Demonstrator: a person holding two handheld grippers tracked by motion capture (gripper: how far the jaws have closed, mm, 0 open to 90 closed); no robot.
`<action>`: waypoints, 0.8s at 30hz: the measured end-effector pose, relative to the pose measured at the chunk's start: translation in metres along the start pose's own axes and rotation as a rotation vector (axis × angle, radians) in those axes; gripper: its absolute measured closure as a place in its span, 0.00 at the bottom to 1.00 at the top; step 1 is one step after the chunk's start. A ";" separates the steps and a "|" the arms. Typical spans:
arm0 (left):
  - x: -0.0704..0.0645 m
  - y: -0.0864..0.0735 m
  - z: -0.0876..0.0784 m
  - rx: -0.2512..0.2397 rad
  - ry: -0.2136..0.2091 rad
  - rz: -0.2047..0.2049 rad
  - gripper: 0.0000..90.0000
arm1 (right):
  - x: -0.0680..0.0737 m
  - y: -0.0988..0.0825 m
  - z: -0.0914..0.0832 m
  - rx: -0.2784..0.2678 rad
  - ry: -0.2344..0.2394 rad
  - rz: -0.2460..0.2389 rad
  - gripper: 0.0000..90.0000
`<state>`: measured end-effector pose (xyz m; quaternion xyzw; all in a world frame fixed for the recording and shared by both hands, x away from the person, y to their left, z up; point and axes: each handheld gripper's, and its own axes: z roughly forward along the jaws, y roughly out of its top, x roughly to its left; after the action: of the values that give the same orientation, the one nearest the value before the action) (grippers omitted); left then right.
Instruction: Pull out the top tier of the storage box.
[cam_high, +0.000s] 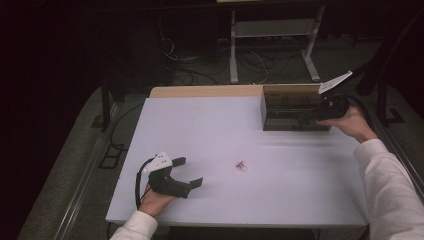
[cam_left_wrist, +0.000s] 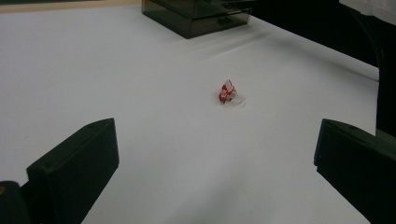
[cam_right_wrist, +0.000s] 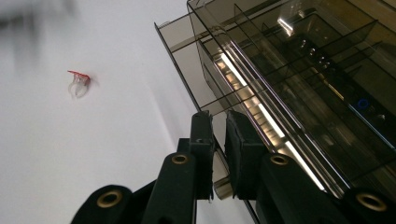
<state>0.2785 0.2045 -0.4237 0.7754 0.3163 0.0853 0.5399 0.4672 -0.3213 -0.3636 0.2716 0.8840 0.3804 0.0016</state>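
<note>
Dark room w/ cables and a metal stand on the floor behind; white table (cam_high: 210, 125) took up most of the high view. Going left to right:

Left gripper (cam_high: 187, 172) sat near the front-left edge, held in the person's left hand (cam_high: 152, 202), jaws spread wide and holding nothing. In the left gripper view both black jaws stood far apart at the bottom corners, aimed roughly at the small red-and-clear ring-like trinket (cam_left_wrist: 228, 93) lying alone on bare tabletop. High view put that trinket (cam_high: 241, 165) a bit right of the left gripper, well apart from it and from the box.

Further right, at the back-right corner, stood the smoky translucent drawer box (cam_high: 290, 112) w/ inner dividers. Right gripper (cam_high: 306, 119) was at its front, right hand (cam_high: 350, 122) behind it. In the right gripper view the jaws (cam_right_wrist: 218, 156) were pressed nearly together on what looked like a small tab/handle at the drawer's (cam_right_wrist: 299, 107) front edge. Prob. pinching it, though the tab itself was mostly hidden between the pads.

Risks, as a judgement: the pinch on the tab looked thin, so a pull could slip off, or drag the whole light box across the table instead of sliding the drawer, since nothing braced it. The trinket was tiny w/ a rounded clear part; wide jaws closing off-centre could flick it away or roll it toward the table edge.
</note>
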 end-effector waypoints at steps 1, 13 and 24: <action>0.000 0.000 0.000 0.000 0.000 -0.001 0.00 | 0.000 0.001 0.001 0.001 0.002 -0.003 0.89; 0.000 0.000 0.000 -0.002 0.000 0.000 0.00 | 0.004 0.002 0.005 0.018 0.035 -0.025 0.89; 0.000 0.000 -0.001 -0.001 0.001 0.000 0.00 | 0.010 -0.001 0.005 0.033 0.062 -0.047 0.90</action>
<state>0.2780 0.2047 -0.4233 0.7750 0.3166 0.0860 0.5401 0.4596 -0.3138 -0.3653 0.2388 0.8960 0.3737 -0.0213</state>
